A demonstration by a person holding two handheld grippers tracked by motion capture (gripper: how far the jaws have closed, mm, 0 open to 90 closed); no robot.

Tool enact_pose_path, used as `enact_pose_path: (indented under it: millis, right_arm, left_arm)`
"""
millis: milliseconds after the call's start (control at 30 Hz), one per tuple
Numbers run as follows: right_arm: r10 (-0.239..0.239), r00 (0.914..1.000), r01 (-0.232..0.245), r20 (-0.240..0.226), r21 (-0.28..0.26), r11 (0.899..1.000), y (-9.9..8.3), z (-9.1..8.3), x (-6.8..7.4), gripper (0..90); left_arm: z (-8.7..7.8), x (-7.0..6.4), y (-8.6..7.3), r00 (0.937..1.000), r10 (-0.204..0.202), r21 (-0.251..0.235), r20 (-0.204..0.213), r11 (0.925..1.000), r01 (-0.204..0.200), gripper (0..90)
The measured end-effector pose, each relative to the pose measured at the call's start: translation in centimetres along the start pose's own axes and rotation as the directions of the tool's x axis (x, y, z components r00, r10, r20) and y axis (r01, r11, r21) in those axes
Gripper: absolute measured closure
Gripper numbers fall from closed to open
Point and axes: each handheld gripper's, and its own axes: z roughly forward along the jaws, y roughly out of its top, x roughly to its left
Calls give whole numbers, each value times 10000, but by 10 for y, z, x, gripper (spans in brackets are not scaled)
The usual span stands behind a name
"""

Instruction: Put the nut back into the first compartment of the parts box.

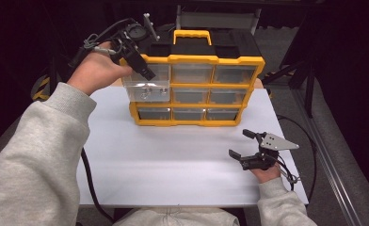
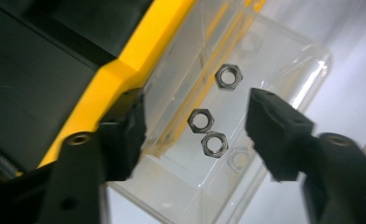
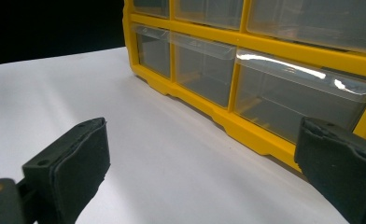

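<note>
Steel nuts (image 2: 200,120) in clear drawer (image 2: 284,65), left hand-held gripper (image 2: 195,128) agape, right hand-held gripper (image 3: 200,172) wide, empty

Looks like a lab or recording rig set up for workshop-style work: white table (image 1: 173,160) ringed by black backdrop, dark stand legs (image 1: 286,70) at the right, a metal rail (image 1: 328,160) along the floor. Holds a yellow parts organizer (image 1: 196,89) of clear drawers, with hex nuts (image 2: 208,135) in one.
</note>
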Motion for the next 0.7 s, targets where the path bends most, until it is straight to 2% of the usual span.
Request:
enact_pose_path:
  millis: [33,167,300,433,600,633,667,700]
  right_arm:
    - [0,10000,0,0,0,10000,0,0,0,39]
    - [17,10000,-17,12,24,10000,0,0,0,39]
    - [27,10000,-27,12,-23,10000,0,-1,0,39]
    - [14,10000,-14,19,-33,10000,0,-1,0,39]
    - [14,10000,-14,21,-43,10000,1,-1,0,39]
    - [16,10000,-16,18,-48,10000,1,-2,0,39]
    - [16,10000,-16,18,-48,10000,1,-2,0,39]
    - [14,10000,-14,67,-43,10000,1,-2,0,39]
  left_arm:
    - [-4,-1,-2,10000,-33,-165,5,9999,33,365]
    - [-19,-4,-12,10000,-18,-1014,30,9948,21,255]
    - [-31,-6,-22,10000,9,-1842,-92,9829,-26,185]
    - [-40,-11,-35,9996,161,-2635,-247,9644,-221,155]
    - [-43,-17,-53,9993,372,-3356,-74,9413,-375,143]
    - [-43,-20,-60,9990,450,-3563,-28,9334,-431,146]
    - [-43,-20,-60,9990,450,-3563,-28,9334,-431,139]
    - [-42,-23,-66,9990,445,-3765,-43,9254,-429,139]
